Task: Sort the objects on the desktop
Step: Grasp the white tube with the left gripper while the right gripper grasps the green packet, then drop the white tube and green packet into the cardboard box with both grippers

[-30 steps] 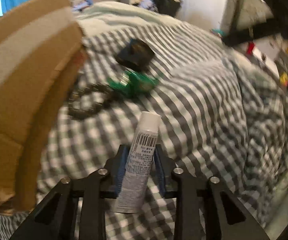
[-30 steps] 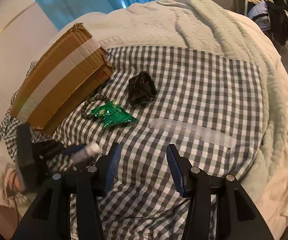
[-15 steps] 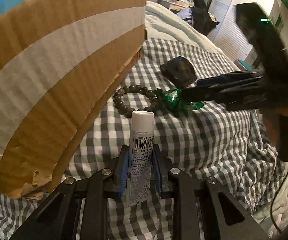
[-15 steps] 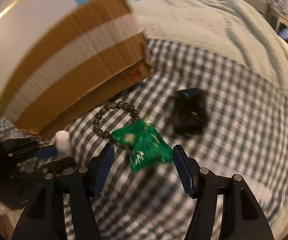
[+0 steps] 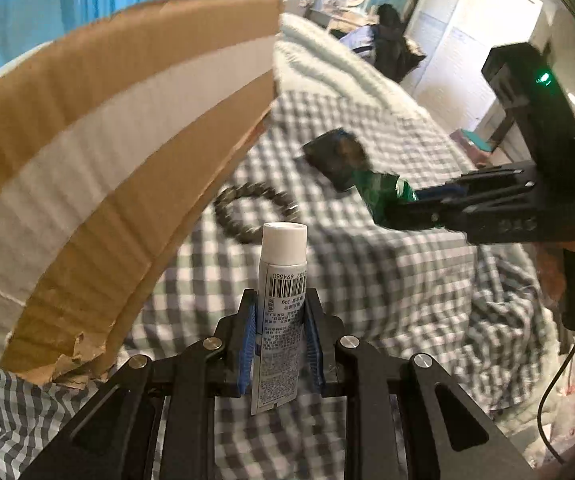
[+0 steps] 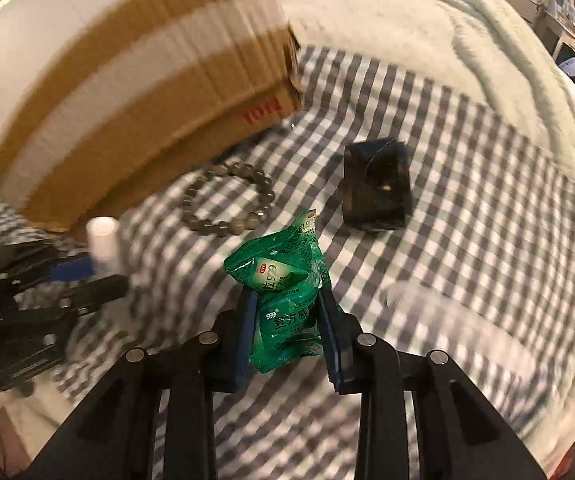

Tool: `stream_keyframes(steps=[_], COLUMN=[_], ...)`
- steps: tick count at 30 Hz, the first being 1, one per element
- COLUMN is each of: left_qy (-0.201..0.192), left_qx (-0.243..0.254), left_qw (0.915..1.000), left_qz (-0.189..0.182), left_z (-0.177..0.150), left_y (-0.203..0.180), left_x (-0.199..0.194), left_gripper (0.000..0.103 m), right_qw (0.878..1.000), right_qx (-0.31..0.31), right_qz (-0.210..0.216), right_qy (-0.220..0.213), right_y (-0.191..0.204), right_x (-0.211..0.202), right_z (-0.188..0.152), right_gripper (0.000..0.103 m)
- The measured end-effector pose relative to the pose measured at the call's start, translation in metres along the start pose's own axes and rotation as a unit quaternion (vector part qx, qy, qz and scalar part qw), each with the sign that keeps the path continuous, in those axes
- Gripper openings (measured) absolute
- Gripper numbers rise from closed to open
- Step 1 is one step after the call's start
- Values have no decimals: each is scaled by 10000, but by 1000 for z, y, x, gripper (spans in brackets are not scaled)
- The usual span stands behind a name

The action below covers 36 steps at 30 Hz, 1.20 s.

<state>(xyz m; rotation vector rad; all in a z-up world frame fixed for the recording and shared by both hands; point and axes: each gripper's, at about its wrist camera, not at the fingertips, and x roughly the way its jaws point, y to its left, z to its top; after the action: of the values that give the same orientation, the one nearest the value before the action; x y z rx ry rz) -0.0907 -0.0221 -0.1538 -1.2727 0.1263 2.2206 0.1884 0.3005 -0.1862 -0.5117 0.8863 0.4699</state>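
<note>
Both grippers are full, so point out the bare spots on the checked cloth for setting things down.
Free: the checked cloth right of the black pouch and green packet, toward the pale blanket; a faint clear object may lie there. Crowded: beside the cardboard box, where the bead bracelet, the left gripper and its white tube cluster.

Both wrist views look steeply down, close over the checked cloth (image 5: 387, 280), sharing the cardboard box (image 6: 135, 92)

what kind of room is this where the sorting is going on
Most likely a bedroom. The things lie on a bed spread with a grey checked sheet beside a pale quilted blanket, and the left wrist view shows blue curtains and white wardrobe doors behind the cardboard box.
</note>
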Motion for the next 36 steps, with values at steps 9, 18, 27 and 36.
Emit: stream_keyframes(steps=[9,18,27,36], left_qy=[-1227,-1692,-1348,-1648], left_qx=[145,-570,-816,-360], left_qw=[9921,9802,9730,9750], left_qz=[-229,854,1688,1448], left_z=[65,100,87,89], left_y=[-14,72,104,49], left_x=[-96,-133,-114,-135], left_gripper=[23,23,95,97], right_qw=[9889,9805,9727,9803], right_qx=[-89,-385,57,468], right_qz=[649,995,1077,-156], right_qy=[-1337,-1652,-2054,-1914], right_y=[51,105,83,-15], right_x=[-109,-95,-98,-122], right_z=[64,137,137,51], right_gripper=[29,30,96,96])
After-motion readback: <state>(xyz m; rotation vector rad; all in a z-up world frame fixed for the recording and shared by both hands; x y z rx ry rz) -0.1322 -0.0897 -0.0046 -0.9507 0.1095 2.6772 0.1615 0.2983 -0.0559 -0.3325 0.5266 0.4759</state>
